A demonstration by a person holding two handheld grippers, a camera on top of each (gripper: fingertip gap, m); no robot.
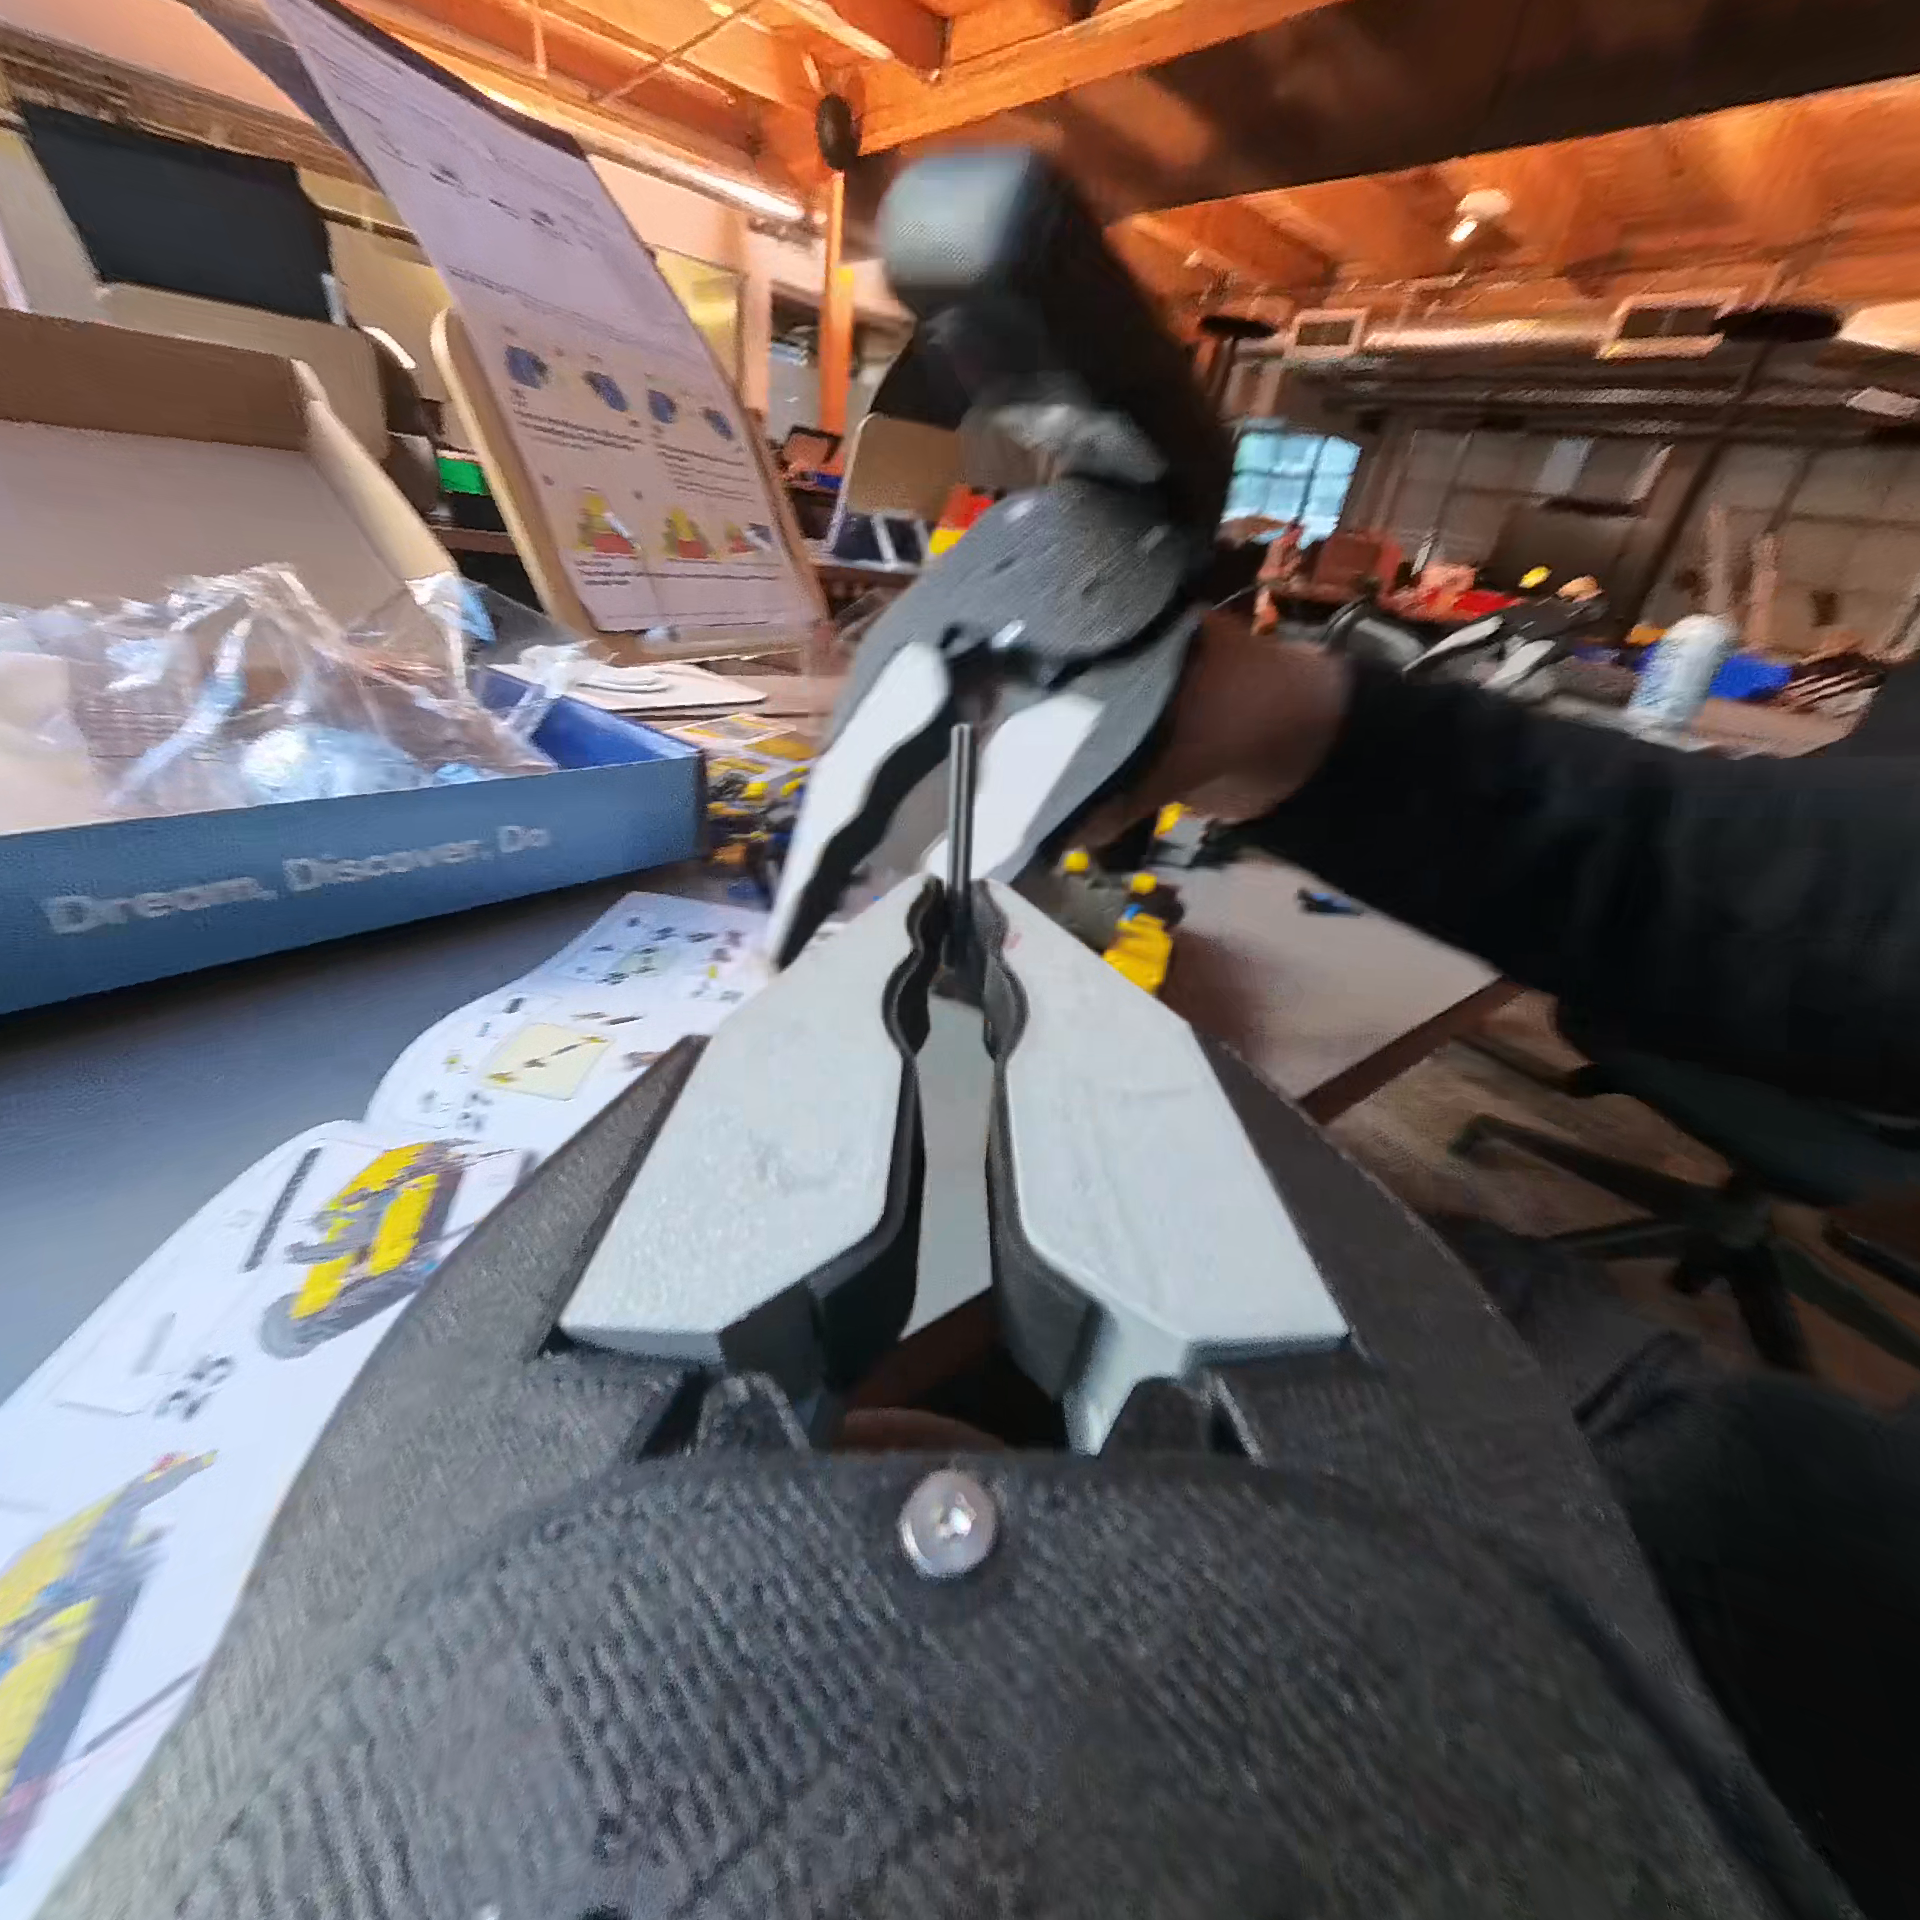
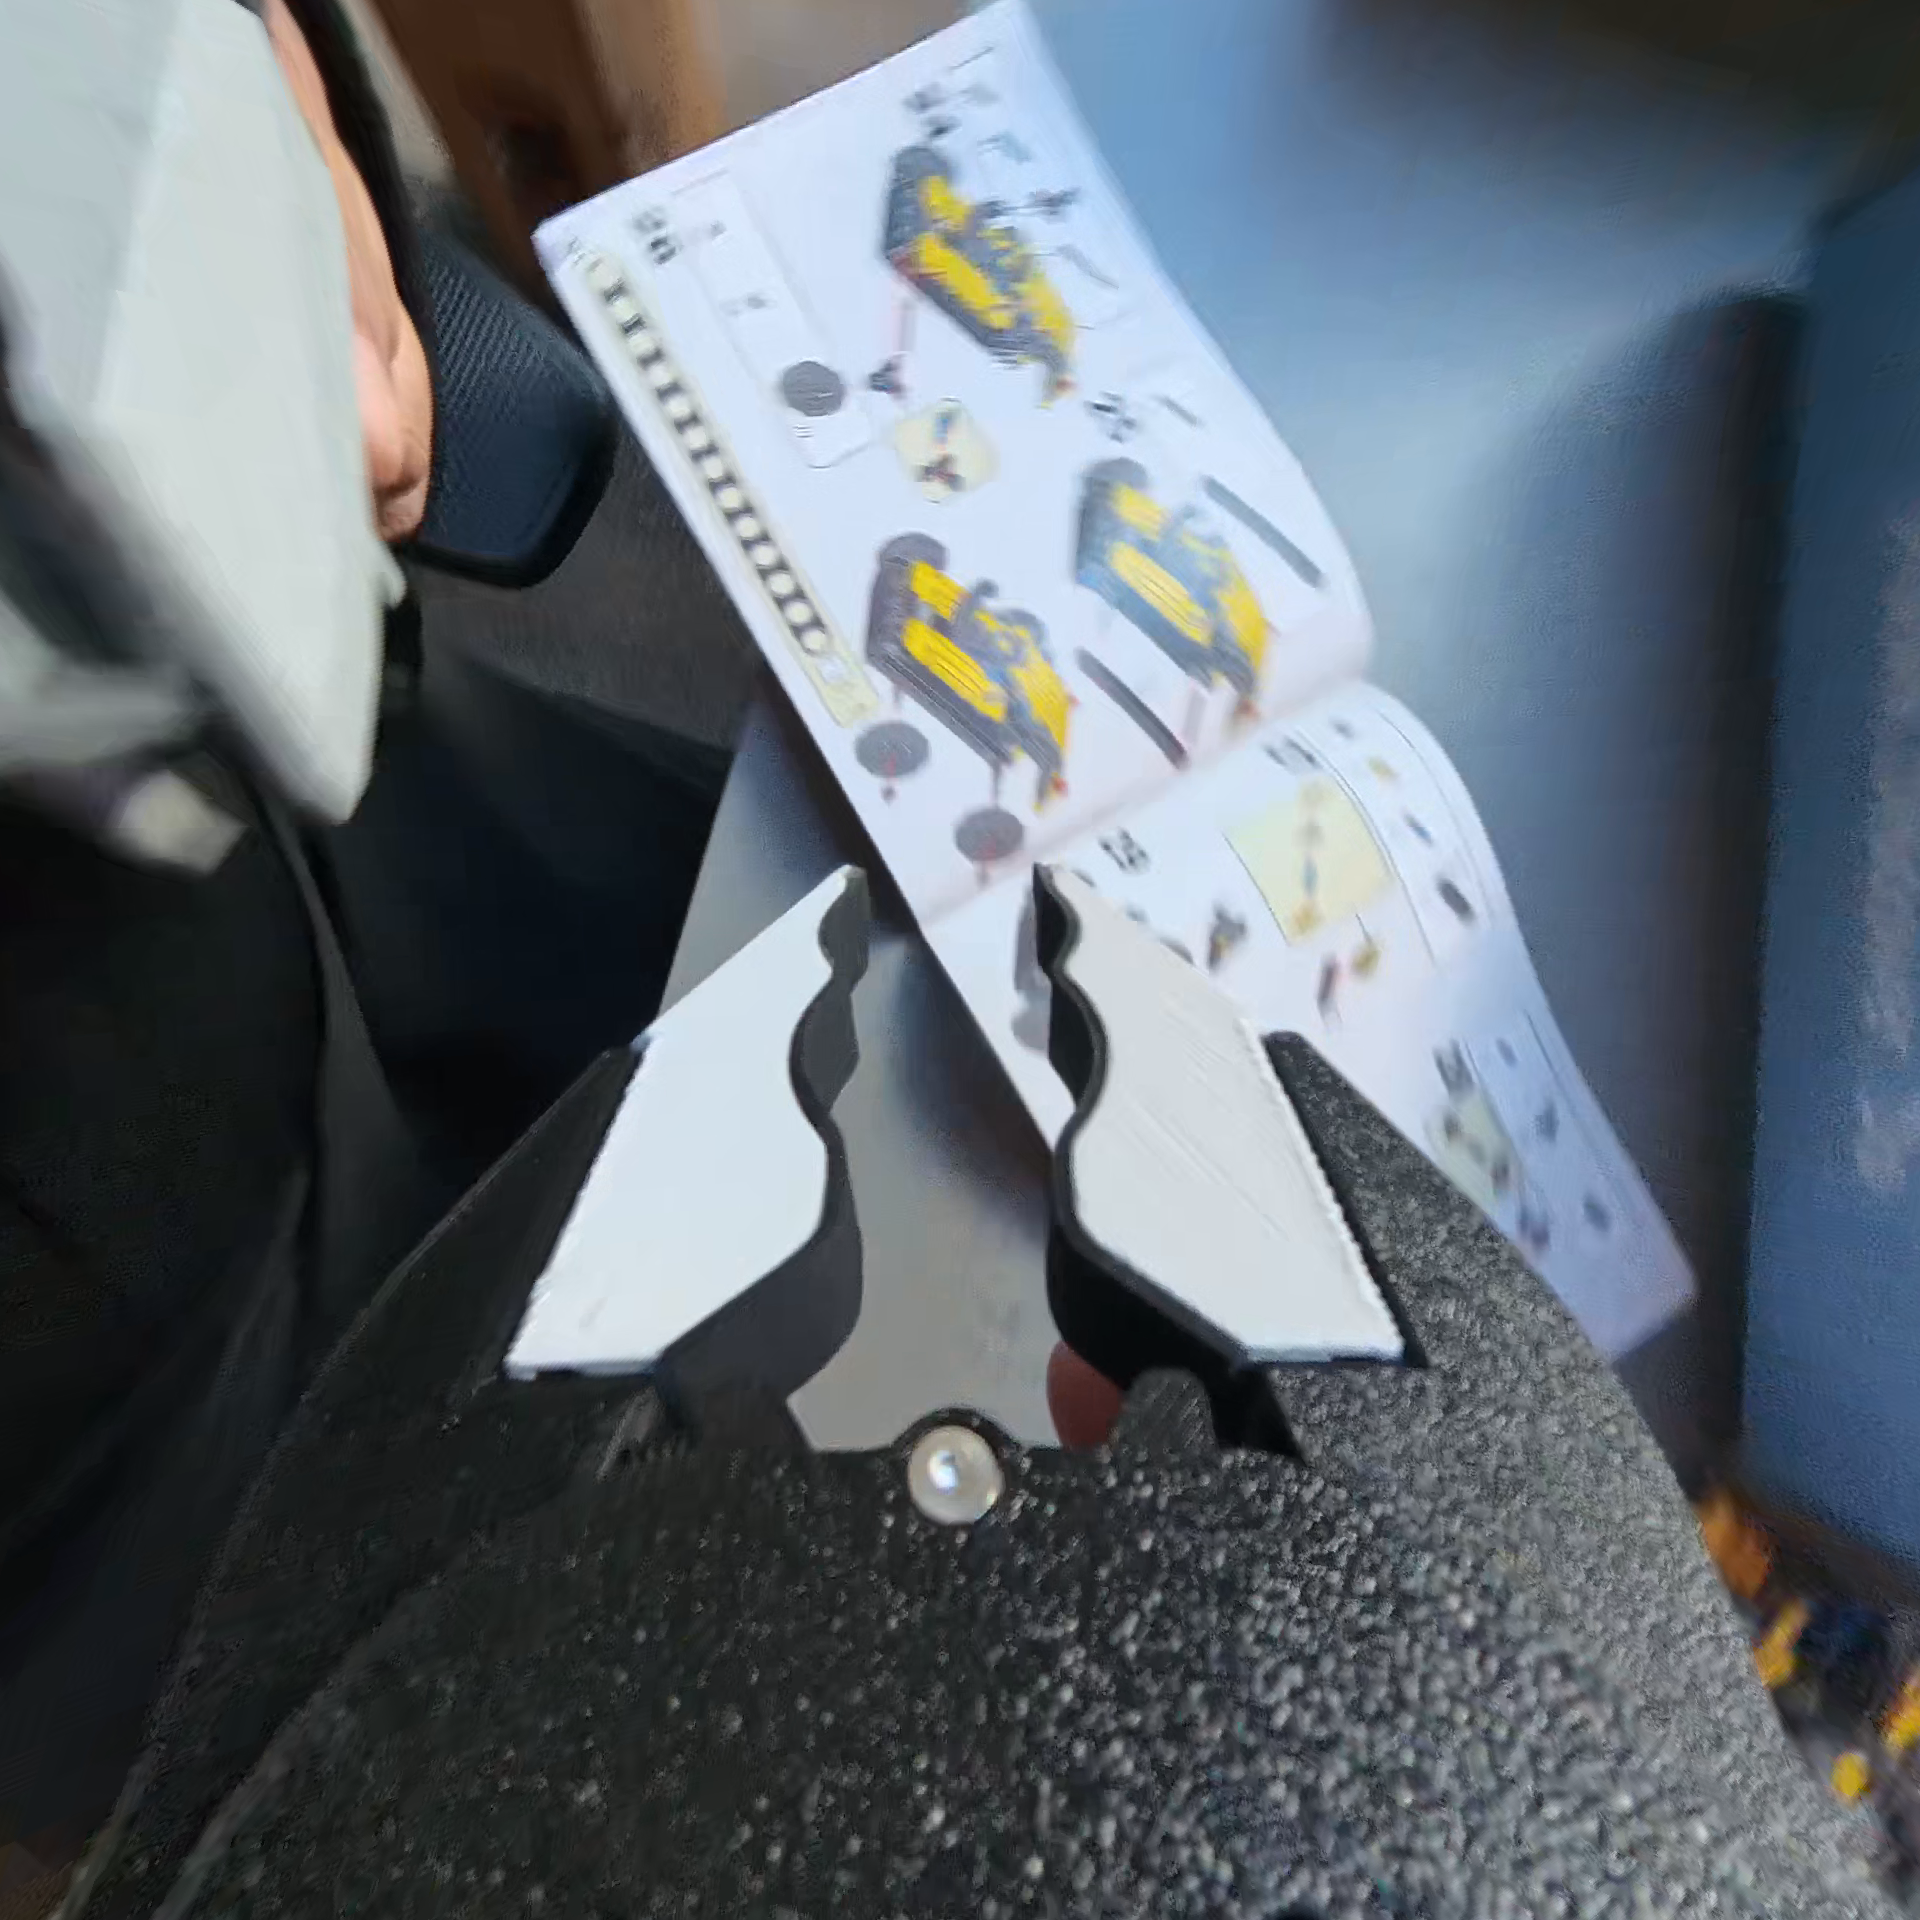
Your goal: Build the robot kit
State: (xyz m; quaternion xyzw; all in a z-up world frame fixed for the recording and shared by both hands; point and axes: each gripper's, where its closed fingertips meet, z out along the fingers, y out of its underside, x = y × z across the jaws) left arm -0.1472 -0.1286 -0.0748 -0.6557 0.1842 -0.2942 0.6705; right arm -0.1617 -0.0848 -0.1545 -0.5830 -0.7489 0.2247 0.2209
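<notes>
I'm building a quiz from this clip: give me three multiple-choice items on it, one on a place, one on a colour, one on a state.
1. Where does the open white instruction booklet with yellow vehicle drawings lie?
A. on the grey tabletop
B. inside the blue cardboard box
C. on the floor

2. What colour is the thin straight rod in the left claw?
A. yellow
B. dark grey
C. red

3. How does the right claw stand?
A. shut on the rod
B. shut on the booklet
C. open, empty

Key: 1 A, the pages spread over the table beside the box; 2 B, the rod looks dark against the pale fingers; 3 C, a clear gap shows between its fingers.
</notes>
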